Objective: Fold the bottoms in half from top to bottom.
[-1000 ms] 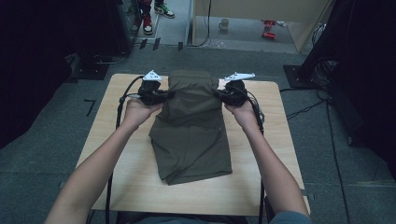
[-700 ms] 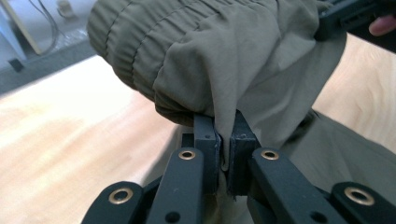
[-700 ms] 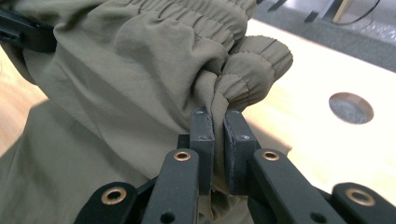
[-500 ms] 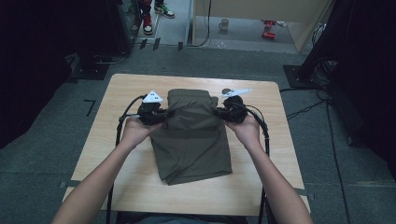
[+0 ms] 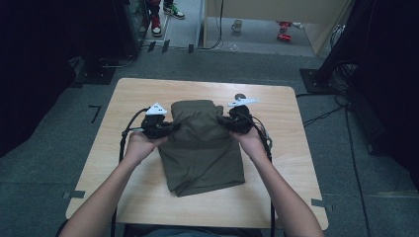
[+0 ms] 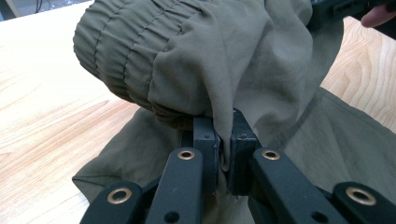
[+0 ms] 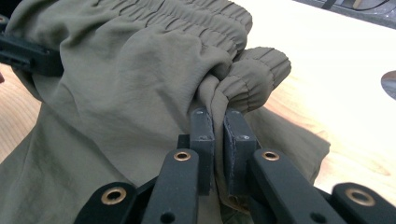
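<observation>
Where the two black jaws of the left gripper (image 6: 223, 154) meet, a thin pleat of olive fabric is pinched flat between the pads; the right gripper (image 7: 218, 151) likewise clamps a fold, just below a gathered elastic band. Both pieces of cloth belong to one garment, a pair of olive shorts (image 5: 202, 148) of light, finely wrinkled woven material, with a ribbed, stitched waistband bunched into a rounded roll above the jaws. From above, the waistband end is lifted and folded toward the person between the two grippers, while the lower part lies flat on the table (image 5: 123, 94), roughly at its middle. Two hands hold the tools, the left hand (image 5: 141, 145) and the right hand (image 5: 252, 140), each gripper topped by a pale three-cornered plate and trailing a black cable. One pale wooden tabletop with rounded corners and visible grain carries the work; a small dark round mark (image 5: 240, 97) sits near its far edge, possibly a hole. Around it lies grey flooring, with dark drapes at both sides and a mug (image 5: 237, 25) on the floor beyond.
</observation>
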`<state>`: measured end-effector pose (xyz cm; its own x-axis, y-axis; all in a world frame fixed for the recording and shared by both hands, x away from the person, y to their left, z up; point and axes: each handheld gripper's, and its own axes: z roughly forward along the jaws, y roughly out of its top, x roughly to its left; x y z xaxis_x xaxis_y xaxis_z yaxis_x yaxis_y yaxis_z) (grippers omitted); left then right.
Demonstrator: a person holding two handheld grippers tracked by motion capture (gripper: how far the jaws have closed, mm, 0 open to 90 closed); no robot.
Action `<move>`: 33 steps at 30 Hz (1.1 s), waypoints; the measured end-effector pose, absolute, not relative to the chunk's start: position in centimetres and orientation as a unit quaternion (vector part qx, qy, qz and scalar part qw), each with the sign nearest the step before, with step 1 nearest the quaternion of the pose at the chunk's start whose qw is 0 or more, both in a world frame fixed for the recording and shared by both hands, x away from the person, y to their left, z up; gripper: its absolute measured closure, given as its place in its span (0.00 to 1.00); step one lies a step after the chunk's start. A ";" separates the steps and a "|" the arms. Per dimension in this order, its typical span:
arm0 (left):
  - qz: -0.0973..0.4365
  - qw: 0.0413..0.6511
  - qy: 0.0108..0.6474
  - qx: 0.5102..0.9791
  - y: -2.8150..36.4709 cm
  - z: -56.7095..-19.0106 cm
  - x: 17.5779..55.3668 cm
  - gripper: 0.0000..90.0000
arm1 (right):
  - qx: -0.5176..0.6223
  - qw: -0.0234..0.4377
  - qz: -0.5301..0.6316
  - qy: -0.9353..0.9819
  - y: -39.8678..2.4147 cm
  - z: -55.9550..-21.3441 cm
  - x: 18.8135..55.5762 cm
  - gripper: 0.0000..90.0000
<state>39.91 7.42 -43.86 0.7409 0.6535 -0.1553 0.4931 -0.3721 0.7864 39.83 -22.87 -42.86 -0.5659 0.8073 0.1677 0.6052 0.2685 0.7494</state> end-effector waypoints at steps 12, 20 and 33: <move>0.080 0.433 0.322 0.838 6.8 -44.4 38.5 0.92 | 0.459 0.102 0.435 0.768 -24.4 -44.9 37.0 0.88; 0.052 0.413 0.322 0.850 7.1 -45.8 37.5 0.84 | 0.468 0.081 0.422 0.772 -24.5 -46.5 35.8 0.80; 0.004 0.391 0.326 0.861 7.8 -47.7 36.7 0.72 | 0.469 0.060 0.418 0.775 -25.1 -47.5 35.2 0.54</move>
